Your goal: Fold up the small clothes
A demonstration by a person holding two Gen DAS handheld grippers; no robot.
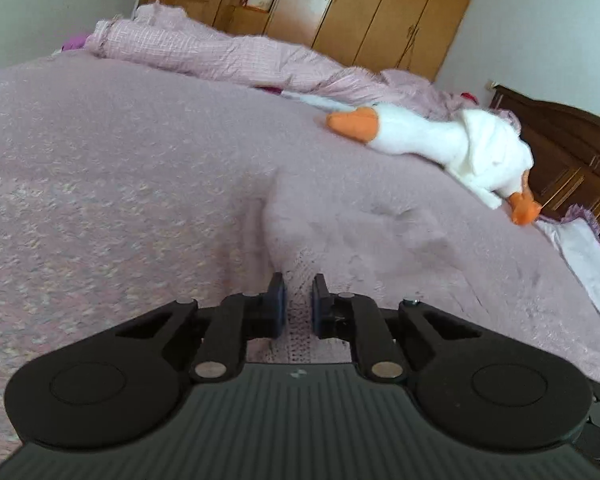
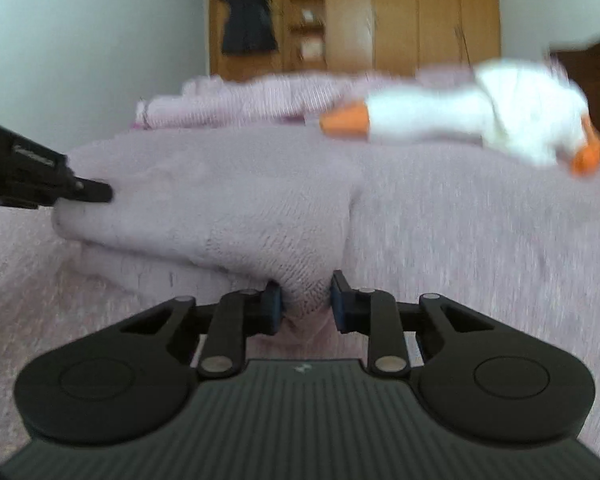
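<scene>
A pale pink knitted garment [image 2: 220, 208] lies on the pink bed cover [image 1: 100, 160], its upper layer raised over a lower layer. In the right wrist view my right gripper [image 2: 306, 304] is shut on a bunched knitted edge at the garment's near right corner. The left gripper [image 2: 96, 192] shows at the left of that view, pinching the garment's left corner. In the left wrist view my left gripper [image 1: 299, 304] is shut on a strip of the same knit [image 1: 300, 272], which runs forward over the bed.
A white plush goose [image 1: 440, 140] with orange beak and feet lies at the bed's far right. A rumpled pink checked duvet [image 1: 204, 52] runs along the far side. Wooden wardrobes [image 1: 380, 8] stand behind, and a dark headboard [image 1: 572, 148] to the right.
</scene>
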